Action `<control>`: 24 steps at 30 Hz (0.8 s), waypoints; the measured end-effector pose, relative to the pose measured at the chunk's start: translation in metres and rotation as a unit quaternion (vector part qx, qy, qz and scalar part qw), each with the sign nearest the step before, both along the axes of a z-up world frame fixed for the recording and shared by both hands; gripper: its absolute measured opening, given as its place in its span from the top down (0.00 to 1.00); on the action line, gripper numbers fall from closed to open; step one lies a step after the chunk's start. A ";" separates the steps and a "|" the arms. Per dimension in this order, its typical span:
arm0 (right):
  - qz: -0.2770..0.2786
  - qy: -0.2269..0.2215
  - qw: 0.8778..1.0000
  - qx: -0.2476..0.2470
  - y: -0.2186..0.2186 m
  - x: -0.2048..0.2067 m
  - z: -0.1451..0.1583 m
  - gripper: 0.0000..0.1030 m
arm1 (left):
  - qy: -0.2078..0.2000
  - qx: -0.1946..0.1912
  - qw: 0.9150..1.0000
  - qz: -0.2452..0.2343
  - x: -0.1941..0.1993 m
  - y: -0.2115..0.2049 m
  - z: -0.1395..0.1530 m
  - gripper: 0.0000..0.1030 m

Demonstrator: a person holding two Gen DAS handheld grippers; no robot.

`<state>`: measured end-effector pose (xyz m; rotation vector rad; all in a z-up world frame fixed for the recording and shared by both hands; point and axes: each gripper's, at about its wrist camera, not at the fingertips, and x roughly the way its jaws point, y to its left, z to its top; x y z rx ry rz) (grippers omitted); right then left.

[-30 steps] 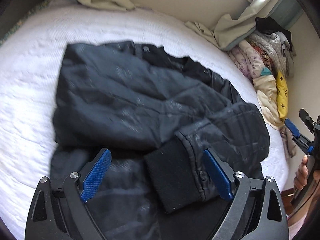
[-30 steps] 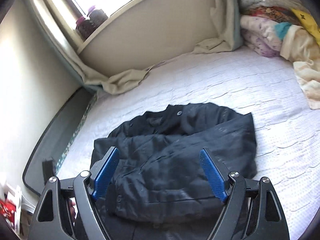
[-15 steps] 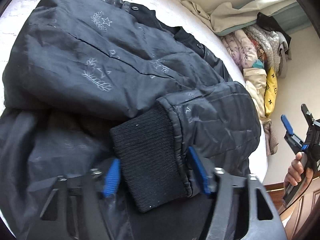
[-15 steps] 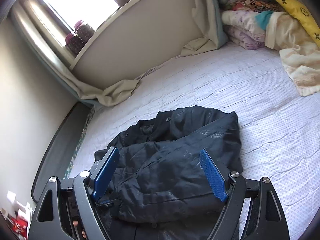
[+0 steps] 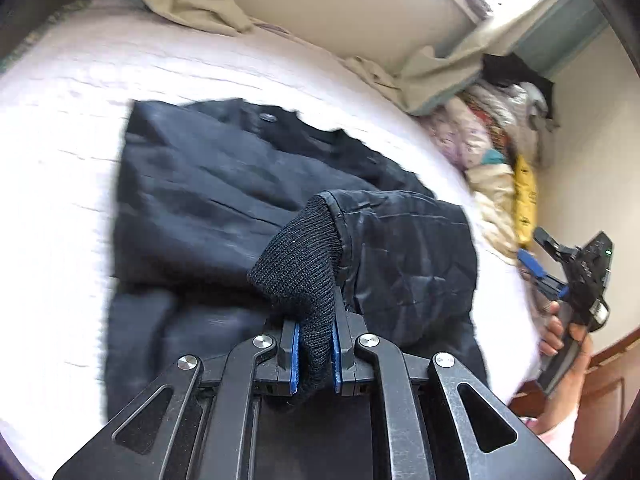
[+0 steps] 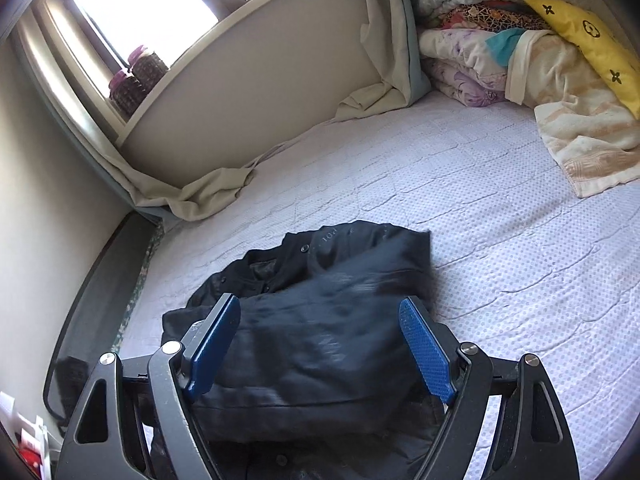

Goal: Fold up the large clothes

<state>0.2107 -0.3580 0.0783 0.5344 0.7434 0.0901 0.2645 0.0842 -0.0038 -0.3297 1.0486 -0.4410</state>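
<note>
Roughly, as it stood at this moment:

Garment: dark jacket [image 5: 224,200] lay on the white bed cover [image 5: 60,140], collar toward the far wall, body spread partly flat and partly bunched.
Sleeve: one sleeve [image 5: 404,248] lay across the jacket front, its ribbed knit cuff [image 5: 304,264] raised off the fabric.
Left gripper [image 5: 314,354]: blue pads pressed together on the cuff, knit squeezed between them; cuff tented up from the pinch.
Right gripper [image 6: 320,344]: fingers spread wide, nothing between the pads; it hung over the near part of the jacket without touching, as far as the right wrist view showed. Also seen at the right edge of the left wrist view, held in a hand [image 5: 560,328] off the bed edge.
Done so far: judged little. Sleeve already lay over the body, but no clean fold line showed; hem end looked rumpled.
Left to do: judged most of it. Place the held sleeve flat across the chest, deal with the other sleeve (not clearly seen), then fold the body over and square it.
Surroundings: stack of folded bedding [image 6: 500,60] and a yellow pillow [image 6: 588,40] at the far corner, well apart from the jacket; beige curtain [image 6: 200,196] pooled along the wall.
Blur: jacket edges were smeared in both views, so fine creases could not be read.
</note>
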 end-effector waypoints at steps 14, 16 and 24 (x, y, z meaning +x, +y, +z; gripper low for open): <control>0.036 0.069 0.996 -0.042 0.026 0.022 -0.031 0.45 | 0.096 0.067 0.992 0.046 0.019 0.014 -0.058 0.83; 0.035 0.073 0.996 -0.049 0.027 0.023 -0.034 0.45 | 0.083 0.074 0.993 0.044 0.018 0.012 -0.050 0.79; 0.046 0.029 0.993 -0.109 0.052 0.032 -0.024 0.45 | -0.021 0.118 0.990 0.077 0.012 0.010 -0.014 0.65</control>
